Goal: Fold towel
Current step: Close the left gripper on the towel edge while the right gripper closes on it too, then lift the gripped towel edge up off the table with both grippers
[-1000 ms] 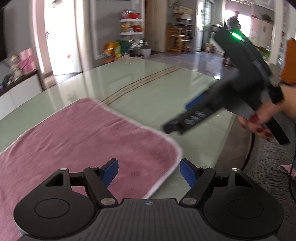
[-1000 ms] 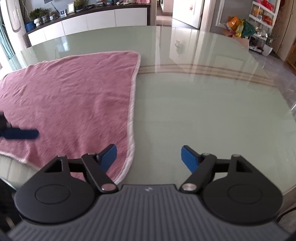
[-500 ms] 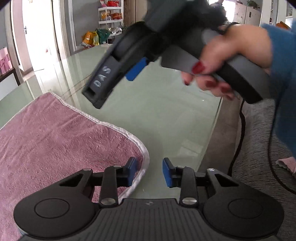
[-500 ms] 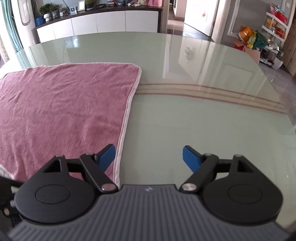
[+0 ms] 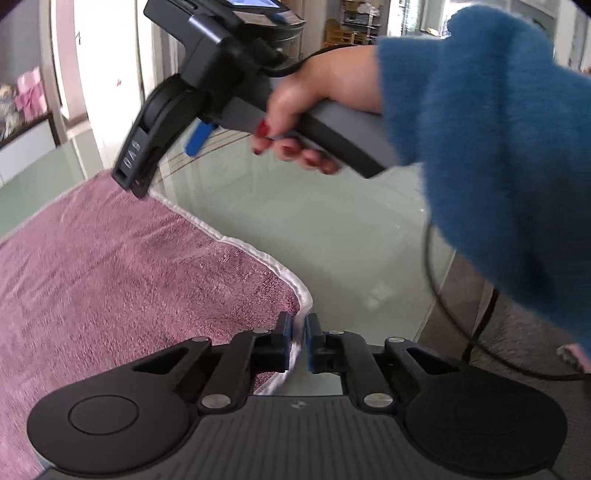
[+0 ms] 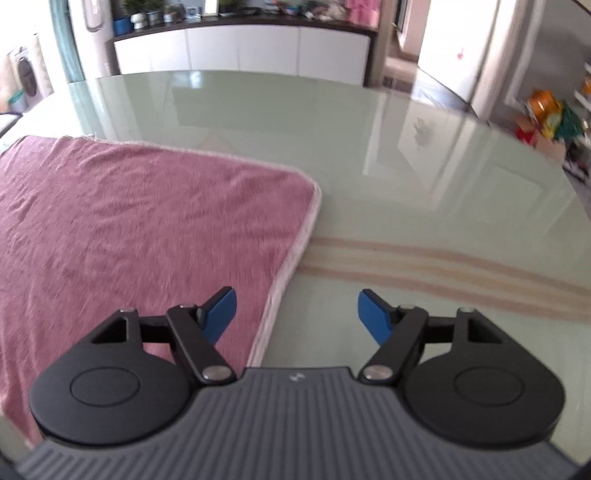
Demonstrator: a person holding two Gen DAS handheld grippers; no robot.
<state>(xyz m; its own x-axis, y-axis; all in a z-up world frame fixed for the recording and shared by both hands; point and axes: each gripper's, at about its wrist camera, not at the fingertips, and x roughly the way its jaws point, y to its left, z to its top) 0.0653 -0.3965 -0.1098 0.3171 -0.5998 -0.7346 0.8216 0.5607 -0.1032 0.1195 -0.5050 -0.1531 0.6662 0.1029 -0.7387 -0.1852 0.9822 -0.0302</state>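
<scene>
Towel [image 5: 129,277], pink, is laid flat on the glass surface [image 5: 332,229], its white-hemmed near corner pinched in the narrowed jaws of the left gripper [image 5: 299,341], so a corner-gathering step is judged in hand; the right gripper [image 6: 295,314], seen wide-jawed only in its own view at lower centre, must be closed on the side hem.

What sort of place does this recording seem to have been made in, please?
Most likely a home dining or living area: a large glass-topped table carrying a pink towel, a long white sideboard with potted plants, and shelves of packaged goods nearby.
</scene>
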